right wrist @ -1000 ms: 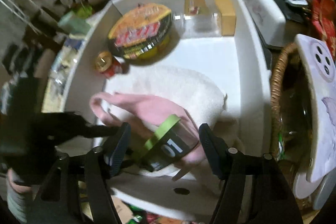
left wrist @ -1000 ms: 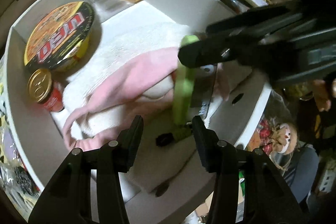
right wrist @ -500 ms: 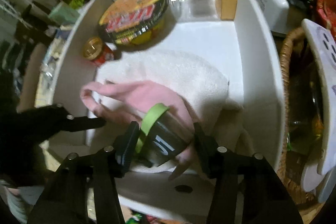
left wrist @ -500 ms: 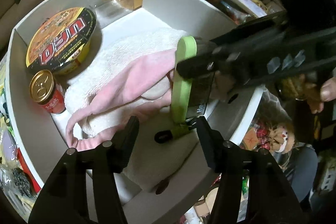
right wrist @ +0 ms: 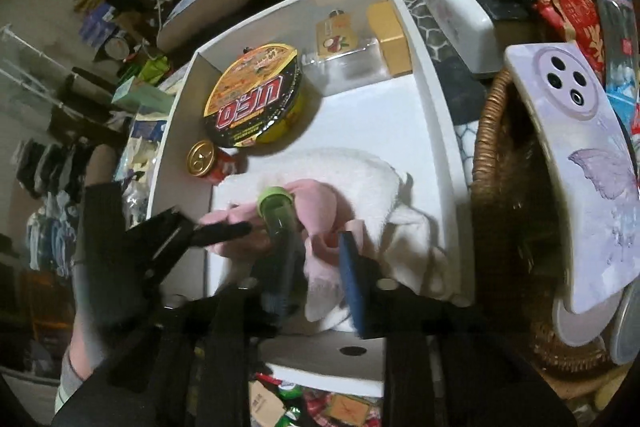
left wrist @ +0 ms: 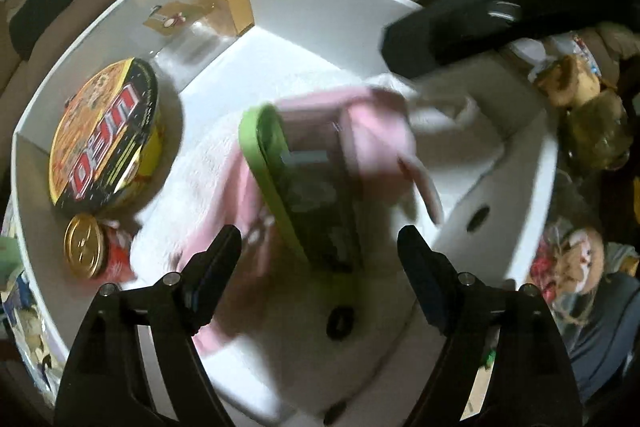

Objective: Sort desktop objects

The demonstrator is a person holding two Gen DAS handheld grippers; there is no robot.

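Two tools | left tool (left wrist: 318,251) spread wider—released | right tool (right wrist: 316,267) narrowed—seemingly clenching green-lidded jar (right wrist: 280,227)

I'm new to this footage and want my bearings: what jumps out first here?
The big UFO noodle cup stands at the far left of the white box, a gold-topped can just before it. Nearer, the right gripper holds a green-lidded jar over pink and white cloths.

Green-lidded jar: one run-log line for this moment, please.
green-lidded jar: in right claw, jaws just closing on it, pink cloth alongside | left claw: just opening, nothing gripped | place: over white box
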